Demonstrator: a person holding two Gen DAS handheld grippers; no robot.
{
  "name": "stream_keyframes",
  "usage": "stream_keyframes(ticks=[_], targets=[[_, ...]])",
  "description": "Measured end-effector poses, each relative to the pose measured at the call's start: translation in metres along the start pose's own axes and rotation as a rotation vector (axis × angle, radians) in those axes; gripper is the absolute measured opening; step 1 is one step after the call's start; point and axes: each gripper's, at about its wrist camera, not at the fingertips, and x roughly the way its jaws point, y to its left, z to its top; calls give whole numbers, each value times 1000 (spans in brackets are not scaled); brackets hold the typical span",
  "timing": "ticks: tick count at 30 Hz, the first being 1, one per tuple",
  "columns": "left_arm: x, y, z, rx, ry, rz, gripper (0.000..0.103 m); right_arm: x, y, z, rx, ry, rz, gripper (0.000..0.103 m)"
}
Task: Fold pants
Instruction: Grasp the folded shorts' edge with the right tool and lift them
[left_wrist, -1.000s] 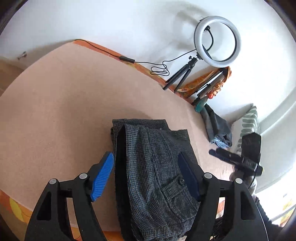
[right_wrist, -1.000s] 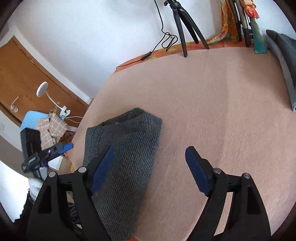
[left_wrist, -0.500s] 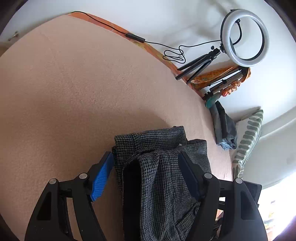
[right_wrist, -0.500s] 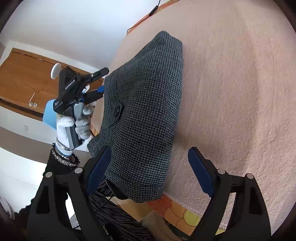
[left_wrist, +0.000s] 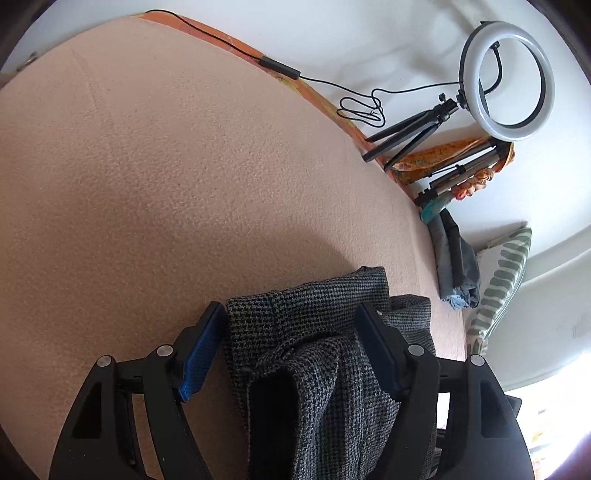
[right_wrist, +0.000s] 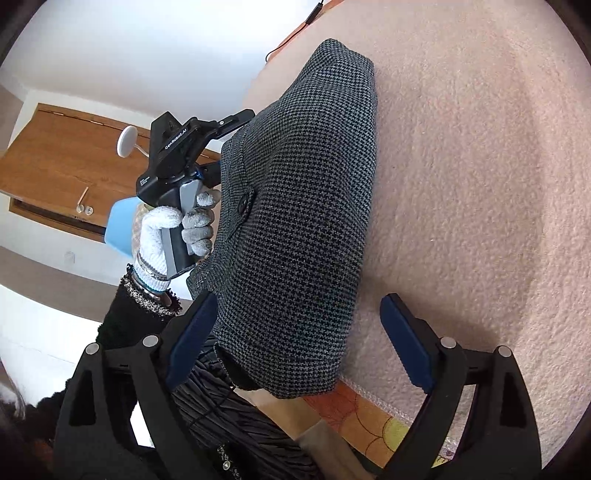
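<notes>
The grey houndstooth pants lie folded in a thick stack at the near edge of the peach blanket. My left gripper is open, its blue fingers on either side of the stack's end. In the right wrist view the pants show a button on the left side. My right gripper is open at the stack's near end, where it overhangs the blanket's edge. The left gripper's body shows there in a gloved hand.
A ring light on a tripod, a cable, a second tripod, folded grey clothes and a striped pillow line the far right side. A wooden door stands beyond the left edge.
Both grippers have drawn closer to the pants and lower. The right gripper swung left, so the stack now lies between its open fingers. The pants' far end looks slightly bunched up.
</notes>
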Motion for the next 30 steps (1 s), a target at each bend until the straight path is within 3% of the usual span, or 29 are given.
stream_keyframes(ticks=[7,9,12,13,16,21,25,30], targets=[[4,-8,-4,32,-12,-12,72,16,14,0,-32,34,27,92],[5,-11,-5,51,-8,-1,68,20,19,0,-50,28,3,88],[6,-10,-5,51,0,4,57,20,18,5,-31,21,-9,74],[5,-7,-5,41,-1,-2,54,20,13,6,-10,17,-7,66],[4,-6,-4,29,-1,-13,52,19,4,7,20,14,5,53],[3,-2,-1,-31,25,-30,55,18,1,7,9,16,-1,51],[1,5,-2,-81,49,-66,63,18,-2,8,7,20,1,50],[0,-1,-10,-22,15,-55,62,19,-2,10,0,22,-9,50]])
